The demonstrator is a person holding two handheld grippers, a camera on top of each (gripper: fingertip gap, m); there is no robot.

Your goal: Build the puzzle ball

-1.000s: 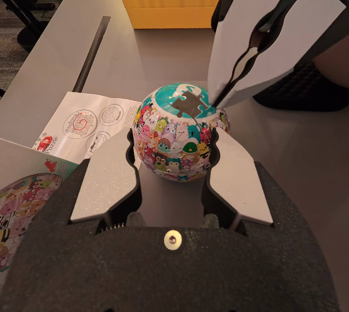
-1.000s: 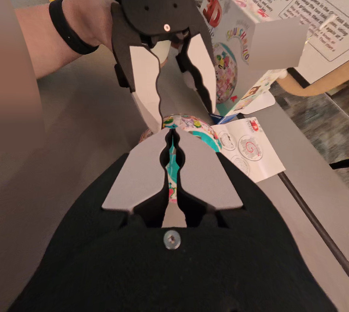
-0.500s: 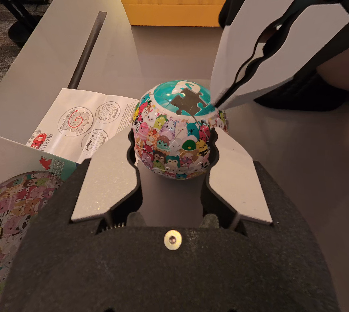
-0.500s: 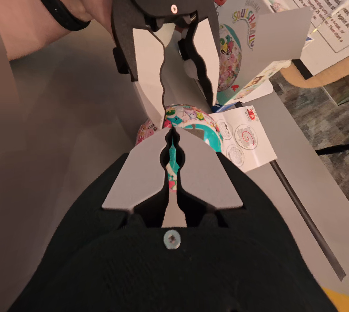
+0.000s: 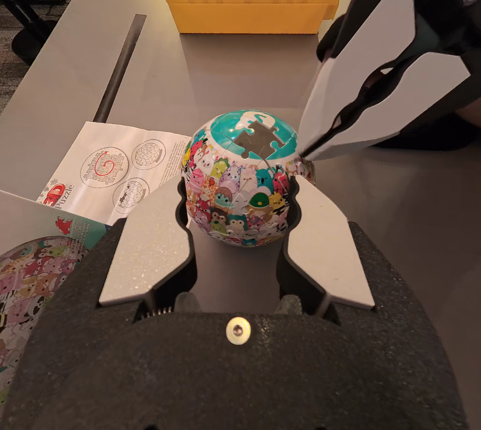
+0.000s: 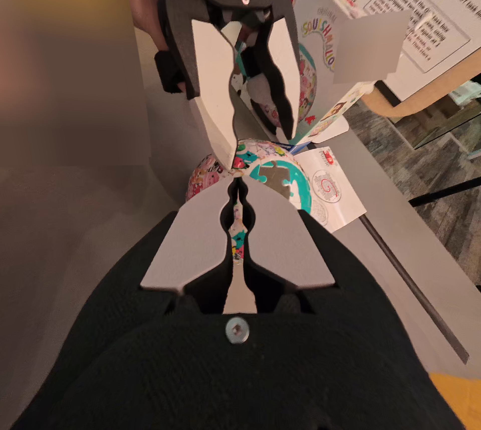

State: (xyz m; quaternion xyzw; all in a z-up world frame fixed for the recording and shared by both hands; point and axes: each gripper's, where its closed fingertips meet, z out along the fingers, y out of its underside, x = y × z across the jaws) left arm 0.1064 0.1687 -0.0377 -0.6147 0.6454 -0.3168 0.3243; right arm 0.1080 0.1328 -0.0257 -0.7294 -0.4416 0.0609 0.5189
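The puzzle ball [image 5: 234,198], covered in colourful cartoon animals, has a teal cap on top with a jigsaw-shaped gap [image 5: 260,138]. My left gripper [image 5: 238,181] is shut on the ball, one finger on each side, low over the grey table [image 5: 364,209]. My right gripper [image 5: 302,154] comes in from the upper right, shut, with its tips touching the ball's upper right shoulder beside the cap. In the right wrist view my right gripper [image 6: 235,176] meets the ball [image 6: 260,154] next to a left gripper finger [image 6: 221,118], and the gap [image 6: 276,175] lies just to the right.
A yellow bin [image 5: 247,0] stands at the back of the table. A white instruction sheet [image 5: 117,164] and the puzzle box [image 5: 26,274] lie left of the ball. A dark slot [image 5: 119,71] runs along the table's left side. The box [image 6: 320,52] stands behind the left gripper. My left gripper's tips are some 35 centimetres from the dark slot [image 5: 119,71].
The right gripper's tips slid slightly down and right, from the cap's edge to the ball's shoulder. Both views shifted a little; the ball stays held in the left gripper.
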